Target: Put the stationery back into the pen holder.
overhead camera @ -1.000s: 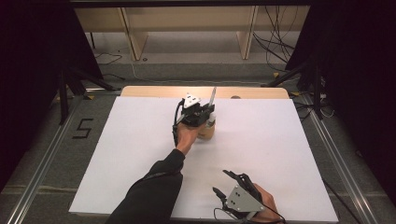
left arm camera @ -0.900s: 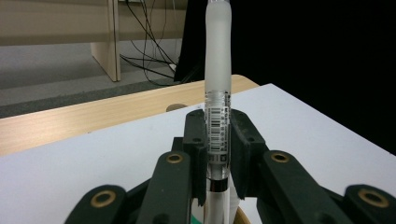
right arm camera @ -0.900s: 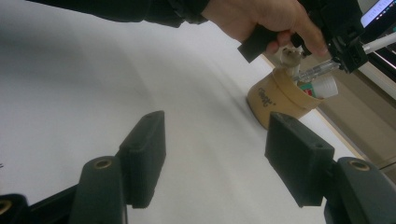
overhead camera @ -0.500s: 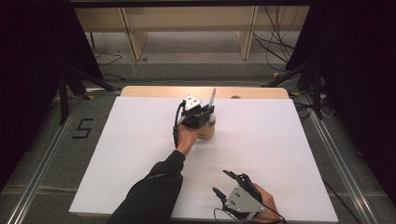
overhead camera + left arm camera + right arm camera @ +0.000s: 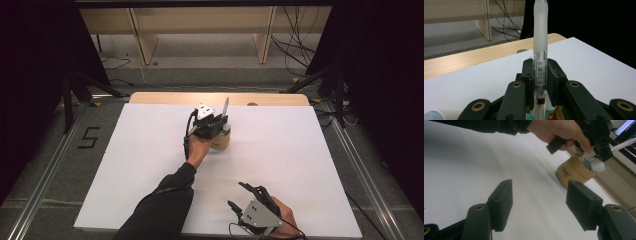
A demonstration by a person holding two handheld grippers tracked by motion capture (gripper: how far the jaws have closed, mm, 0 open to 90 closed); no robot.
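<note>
White and matte, the board covers most of the table, whose pale wood shows as a strip along the far edge; grey floor and dark curtains lie beyond.

Nearest the person, the right gripper rests at the board's front edge, a grey three-cornered plate on its back. In the right gripper view its two blocky black jaws stand well apart with nothing but bare board between them.

Farther out, near the middle of the board's far half, a dark sleeve leads to the left hand, which holds the left gripper just above a short round cup of tan cardboard. The cup carries printed lettering on its side and holds several pens and a white-capped tube that lean against its rim.

The left gripper's jaws are closed on a pen. It is a slim, straight cylinder: a clear plastic barrel with a printed barcode strip sits between the rubbery black pads, and a frosted, translucent cap rises above them. Its long axis runs upright, tilted slightly, with the capped end pointing up and the lower end down into the cup. In the high view the pen shows as a thin pale sliver above the gripper.
</note>
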